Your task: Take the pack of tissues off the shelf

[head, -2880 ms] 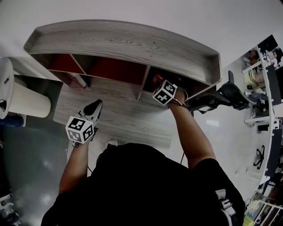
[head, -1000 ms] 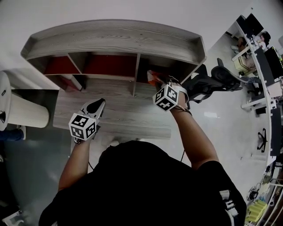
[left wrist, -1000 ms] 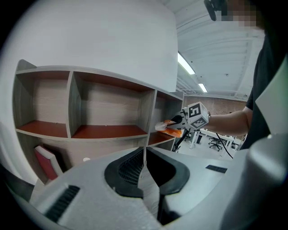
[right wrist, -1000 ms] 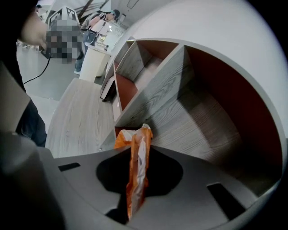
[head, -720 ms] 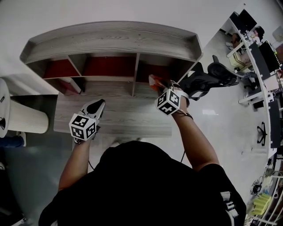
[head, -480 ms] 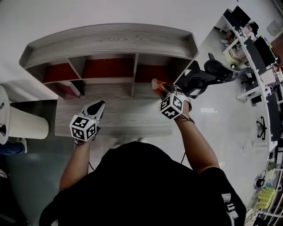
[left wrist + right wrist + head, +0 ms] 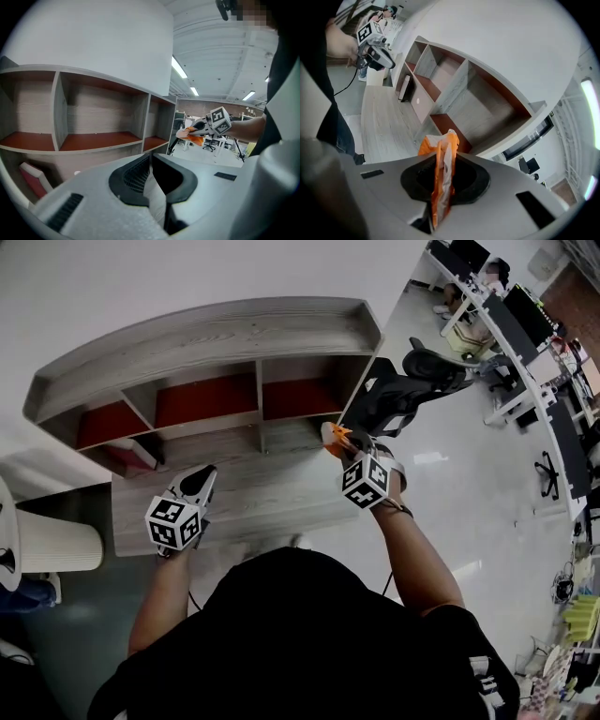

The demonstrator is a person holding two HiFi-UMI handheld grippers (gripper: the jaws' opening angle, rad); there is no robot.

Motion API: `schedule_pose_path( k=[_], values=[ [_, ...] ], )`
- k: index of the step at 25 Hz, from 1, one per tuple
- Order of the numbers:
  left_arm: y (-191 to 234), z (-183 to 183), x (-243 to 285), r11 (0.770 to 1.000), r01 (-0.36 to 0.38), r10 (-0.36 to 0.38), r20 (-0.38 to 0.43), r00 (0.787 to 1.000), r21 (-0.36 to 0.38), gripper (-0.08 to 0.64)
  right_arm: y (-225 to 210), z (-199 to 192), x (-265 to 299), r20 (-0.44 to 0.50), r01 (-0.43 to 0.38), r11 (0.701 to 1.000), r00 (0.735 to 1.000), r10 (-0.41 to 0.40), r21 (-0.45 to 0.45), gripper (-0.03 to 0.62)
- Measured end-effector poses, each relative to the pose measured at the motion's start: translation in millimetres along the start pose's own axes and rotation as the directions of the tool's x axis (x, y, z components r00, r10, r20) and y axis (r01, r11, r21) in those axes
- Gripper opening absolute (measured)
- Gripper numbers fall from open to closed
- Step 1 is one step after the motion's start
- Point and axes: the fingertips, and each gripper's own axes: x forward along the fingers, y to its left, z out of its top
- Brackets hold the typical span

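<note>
Already the orange pack point(image 7: 332, 434) is out of the shelf point(image 7: 216, 334), pinched flat between the right gripper's point(image 7: 442, 176) closed jaws, just in front of the right-hand compartment; what seems left is carrying it clear. The left gripper point(image 7: 200, 482) hovers over the desk point(image 7: 244, 507), jaws together, empty; a black chair point(image 7: 403, 390) stands close on the right.
</note>
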Motion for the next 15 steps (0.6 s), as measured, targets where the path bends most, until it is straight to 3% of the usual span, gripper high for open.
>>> schedule_pose_path(
  k=[15],
  values=[
    [-23.1,5.2,44.0,0.994,0.106,-0.106,-0.016,0.994,0.028,0.032,11.6,-49.8,-55.8,-0.056,0.045,0.992,0.998,-0.039,0.118,0.031]
  ],
)
